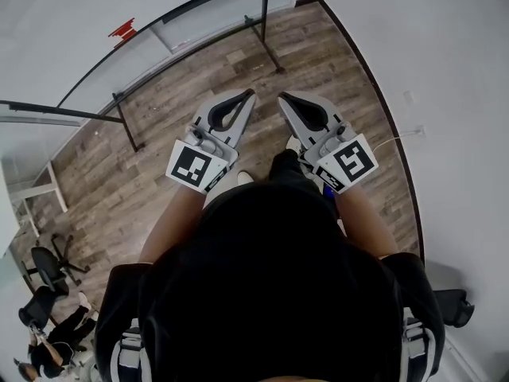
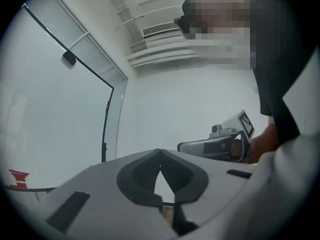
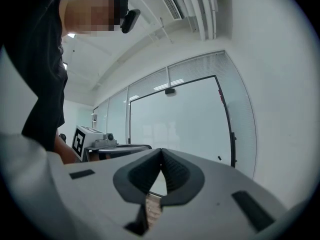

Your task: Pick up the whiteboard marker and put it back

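No whiteboard marker shows clearly in any view. A whiteboard on a black wheeled stand stands ahead of me, with a small red object on it; I cannot tell what it is. The same board fills the right gripper view. My left gripper and right gripper are held side by side at waist height, pointing level toward the board. Both have their jaw tips touching and nothing between them. In the left gripper view the left gripper is shut, and the right gripper is likewise shut in its own view.
Wood plank floor lies between me and the board's stand feet. A white wall runs along the right, with a cable at its base. Black office chairs and a seated person are at lower left.
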